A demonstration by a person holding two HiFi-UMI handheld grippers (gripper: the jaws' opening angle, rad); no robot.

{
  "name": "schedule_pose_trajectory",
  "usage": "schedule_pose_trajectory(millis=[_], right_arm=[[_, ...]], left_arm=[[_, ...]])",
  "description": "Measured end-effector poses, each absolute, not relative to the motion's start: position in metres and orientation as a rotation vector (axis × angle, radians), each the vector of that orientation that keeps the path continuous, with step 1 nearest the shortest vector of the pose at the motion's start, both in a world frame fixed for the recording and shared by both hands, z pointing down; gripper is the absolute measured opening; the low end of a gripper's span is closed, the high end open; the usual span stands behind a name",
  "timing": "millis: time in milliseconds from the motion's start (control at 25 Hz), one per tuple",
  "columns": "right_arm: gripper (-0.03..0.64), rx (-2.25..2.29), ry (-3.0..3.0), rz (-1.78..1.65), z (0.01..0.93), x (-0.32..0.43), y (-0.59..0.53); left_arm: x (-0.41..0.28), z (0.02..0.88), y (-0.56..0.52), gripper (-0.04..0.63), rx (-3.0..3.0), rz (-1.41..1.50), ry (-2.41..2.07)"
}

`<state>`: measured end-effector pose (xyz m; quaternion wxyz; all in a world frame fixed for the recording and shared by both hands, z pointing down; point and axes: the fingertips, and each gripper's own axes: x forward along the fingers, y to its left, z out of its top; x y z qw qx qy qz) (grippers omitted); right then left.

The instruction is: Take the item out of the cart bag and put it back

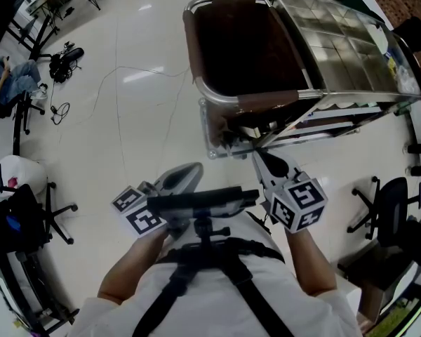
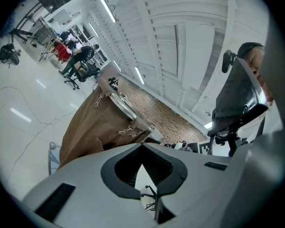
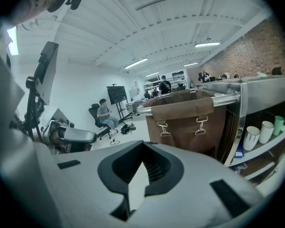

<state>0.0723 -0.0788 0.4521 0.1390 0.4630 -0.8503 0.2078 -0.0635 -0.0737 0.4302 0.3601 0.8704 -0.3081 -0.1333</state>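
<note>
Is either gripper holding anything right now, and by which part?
Nothing is held. The left gripper and the right gripper both have their jaws shut together, empty, outside the brown cart bag.

White floor (image 1: pixel 126 132): cart (image 1: pixel 337 41) with brown bag (image 1: pixel 238 48), loose cables (image 1: pixel 59 109), office chairs (image 1: pixel 389 213).

A seated person (image 1: pixel 7 76) is sitting at the far left of the pale floor (image 1: pixel 126 139), with black gear (image 1: pixel 64 60) lying just beside and a thin cable (image 1: pixel 59 111) trailing near it. Two black office chairs (image 1: pixel 21 220) (image 1: pixel 389 213) are standing well apart. Two white cups (image 3: pixel 251 137) and a green cup (image 3: pixel 279 125) are standing on a shelf (image 3: pixel 261 153), and strip lights (image 3: pixel 207 44) are glowing overhead
</note>
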Motion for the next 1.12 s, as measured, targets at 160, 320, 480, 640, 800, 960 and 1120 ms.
schedule_pose_trajectory(millis=[160, 320, 480, 640, 800, 960, 1120], right_arm=[[0.002, 1.326, -2.446, 0.578, 0.4530, 0.0732, -0.0777], [0.002, 1.314, -2.436, 0.560, 0.4546, 0.0729, -0.0760], [0.002, 1.307, -2.437, 0.554, 0.4554, 0.0744, -0.0762], [0.002, 1.314, -2.439, 0.558, 0.4549, 0.0758, -0.0760], [0.002, 1.314, -2.436, 0.563, 0.4556, 0.0762, -0.0772], [0.002, 1.305, -2.438, 0.561, 0.4559, 0.0748, -0.0788], [0.002, 1.294, -2.443, 0.567, 0.4570, 0.0725, -0.0785]], left_arm=[[-0.0617, 0.4309, -0.0735, 0.005, 2.244, -0.341, -0.789], [-0.0612, 0.4315, -0.0736, 0.005, 2.243, -0.336, -0.792], [-0.0583, 0.4317, -0.0747, 0.005, 2.242, -0.327, -0.793], [-0.0579, 0.4307, -0.0750, 0.005, 2.245, -0.326, -0.792], [-0.0586, 0.4297, -0.0766, 0.005, 2.245, -0.326, -0.797], [-0.0587, 0.4296, -0.0778, 0.005, 2.247, -0.326, -0.797], [-0.0595, 0.4299, -0.0785, 0.005, 2.244, -0.327, -0.797]])
